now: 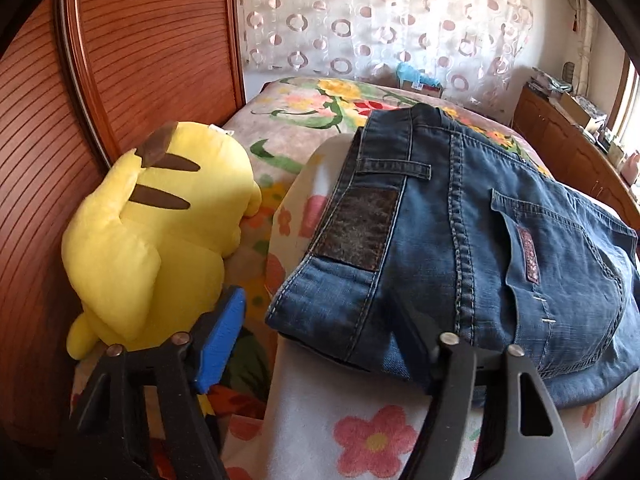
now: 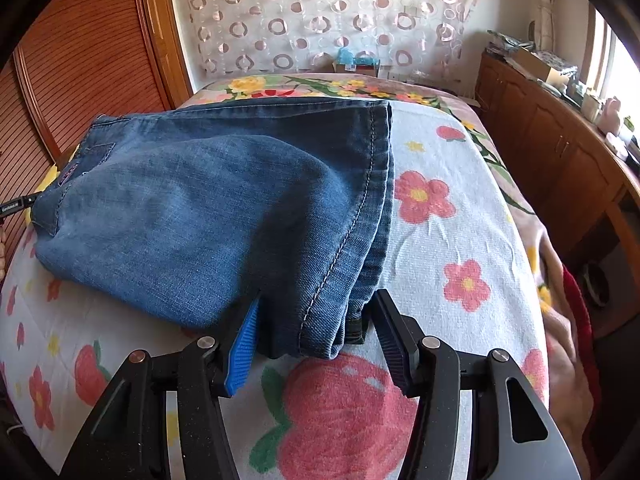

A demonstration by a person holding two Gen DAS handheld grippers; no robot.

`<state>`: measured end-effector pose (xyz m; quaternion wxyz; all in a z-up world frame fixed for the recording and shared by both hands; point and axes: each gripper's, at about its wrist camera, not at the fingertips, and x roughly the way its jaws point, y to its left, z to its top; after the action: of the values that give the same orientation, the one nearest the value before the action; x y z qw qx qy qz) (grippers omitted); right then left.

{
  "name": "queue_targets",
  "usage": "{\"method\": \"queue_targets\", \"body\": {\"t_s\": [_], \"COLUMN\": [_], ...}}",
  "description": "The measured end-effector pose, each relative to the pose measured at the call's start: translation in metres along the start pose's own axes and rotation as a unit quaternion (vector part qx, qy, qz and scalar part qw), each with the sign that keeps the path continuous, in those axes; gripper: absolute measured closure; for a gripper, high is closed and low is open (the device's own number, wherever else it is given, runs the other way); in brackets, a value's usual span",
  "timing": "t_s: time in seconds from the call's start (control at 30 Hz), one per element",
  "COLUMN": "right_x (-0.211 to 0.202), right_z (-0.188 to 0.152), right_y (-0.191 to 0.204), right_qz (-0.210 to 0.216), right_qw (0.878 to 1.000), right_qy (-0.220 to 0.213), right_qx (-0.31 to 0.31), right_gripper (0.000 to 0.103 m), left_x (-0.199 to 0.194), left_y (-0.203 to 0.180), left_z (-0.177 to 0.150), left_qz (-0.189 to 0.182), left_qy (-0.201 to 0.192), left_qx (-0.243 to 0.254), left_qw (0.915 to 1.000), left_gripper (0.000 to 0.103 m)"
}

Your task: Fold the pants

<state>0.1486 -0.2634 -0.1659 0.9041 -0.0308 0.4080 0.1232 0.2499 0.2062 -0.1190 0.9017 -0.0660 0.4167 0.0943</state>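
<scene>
On the flowered bed (image 2: 460,216), we see folded pants (image 2: 208,216); both hand-held grippers, left hand-held gripper (image 1: 320,344) and right hand-held gripper (image 2: 316,336), are spread; next, we pinch for another fold.

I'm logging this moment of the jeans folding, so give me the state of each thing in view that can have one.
jeans: folded over, lying flat on the flowered sheet.
left gripper: open, jaws either side of the waistband corner, not pressing.
right gripper: open, the hem end between its jaws, not clamped.
yellow plush toy: sitting upright against the wooden headboard, beside the jeans.
curtain: drawn shut.
</scene>
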Motion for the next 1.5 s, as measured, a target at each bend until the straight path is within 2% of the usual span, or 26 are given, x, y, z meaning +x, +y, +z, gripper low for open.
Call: {"method": "queue_targets", "body": {"t_s": [0.07,0.13,0.23,0.3,0.37,0.4,0.57,0.63,0.83,1.03,1.2,1.5], "right_x": [-0.002,-0.002,-0.003,-0.002,-0.001,0.0,-0.004,-0.013,-0.044,-0.07,-0.098,-0.159], "right_z": [0.001,0.002,0.006,0.007,0.007,0.007,0.008,0.01,0.024,0.028,0.01,-0.058], "right_y": [-0.002,-0.002,0.0,0.002,0.004,0.004,-0.002,-0.005,-0.01,-0.019,-0.025,-0.026], "right_qz": [0.002,0.009,0.025,0.04,0.046,0.047,0.048,0.046,0.028,0.009,-0.007,-0.028], "right_qw": [1.0,1.0,0.999,0.999,0.999,0.999,0.999,0.999,0.996,0.993,0.99,0.987], "right_qy": [0.006,0.011,0.015,0.017,0.015,0.013,-0.009,-0.028,-0.085,-0.12,-0.139,-0.159], "right_qx": [-0.005,-0.008,-0.015,-0.017,-0.018,-0.017,0.0,0.004,-0.003,-0.005,0.004,0.016], "right_gripper": [0.046,0.051,0.069,0.084,0.086,0.087,0.089,0.09,0.09,0.091,0.091,0.091], "left_x": [0.0,0.001,0.002,0.001,-0.002,-0.003,-0.018,-0.03,-0.076,-0.112,-0.148,-0.19], "left_y": [-0.001,-0.003,-0.003,-0.005,-0.009,-0.01,-0.017,-0.017,-0.031,-0.044,-0.053,-0.054], "left_z": [-0.001,-0.002,0.0,0.0,-0.001,-0.001,0.003,0.007,0.02,0.018,-0.002,-0.047], "left_qz": [-0.006,-0.012,-0.008,-0.01,-0.008,-0.006,0.006,0.008,-0.003,-0.026,-0.049,-0.087], "left_qy": [0.0,0.001,-0.002,-0.004,-0.006,-0.008,-0.028,-0.049,-0.108,-0.14,-0.166,-0.179], "left_qx": [-0.001,0.0,0.003,0.006,0.016,0.02,0.037,0.038,0.046,0.055,0.065,0.068], "left_qw": [1.0,0.9999,1.0,0.9999,0.9998,0.9997,0.9989,0.998,0.9931,0.9883,0.9827,0.9776], "left_gripper": [0.04,0.046,0.055,0.067,0.073,0.085,0.089,0.089,0.09,0.091,0.091,0.091]}}
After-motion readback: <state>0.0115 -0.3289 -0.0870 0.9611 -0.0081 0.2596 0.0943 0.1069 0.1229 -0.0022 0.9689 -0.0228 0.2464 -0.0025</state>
